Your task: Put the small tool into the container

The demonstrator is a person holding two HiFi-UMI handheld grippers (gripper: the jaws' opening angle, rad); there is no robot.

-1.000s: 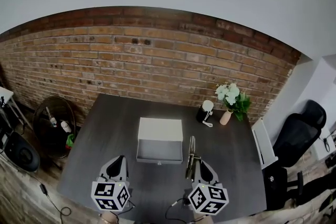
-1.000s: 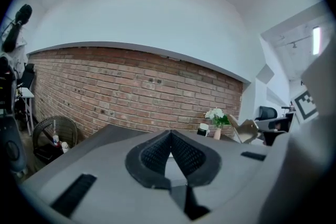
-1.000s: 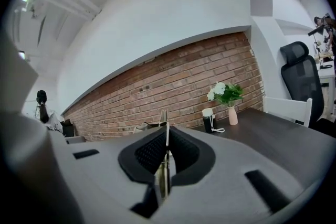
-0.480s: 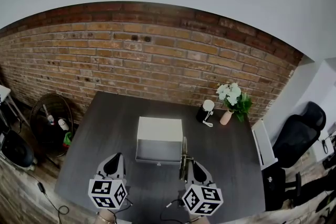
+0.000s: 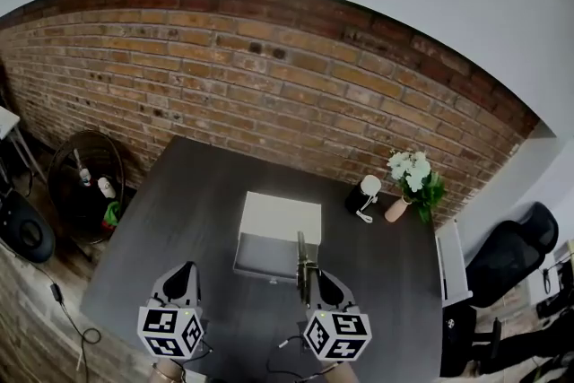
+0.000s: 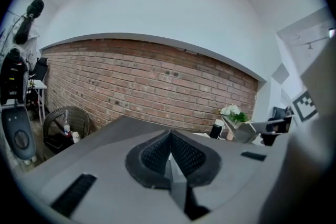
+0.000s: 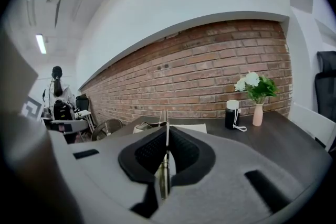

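A white open box (image 5: 260, 261), the container, stands mid-table with its lid raised behind it. My right gripper (image 5: 312, 276) is just in front of the box's right front corner, shut on the small tool (image 5: 302, 254), a thin metal piece that sticks up past the jaws over the box's front edge. In the right gripper view the tool (image 7: 166, 128) rises from the shut jaws of the right gripper (image 7: 167, 153), with the box (image 7: 195, 127) behind. My left gripper (image 5: 185, 270) hangs left of the box, shut and holding nothing; in its own view the left gripper (image 6: 170, 152) shows its jaws pressed together.
A black tumbler with a white lid (image 5: 363, 194) and a vase of white flowers (image 5: 409, 182) stand at the table's back right. A wire basket with bottles (image 5: 83, 193) sits on the floor at left. A black office chair (image 5: 509, 248) stands at right. A brick wall runs behind.
My right gripper has carried the tool leftwards, from beside the box to over its right front corner. The left gripper has shifted a little left and lower.
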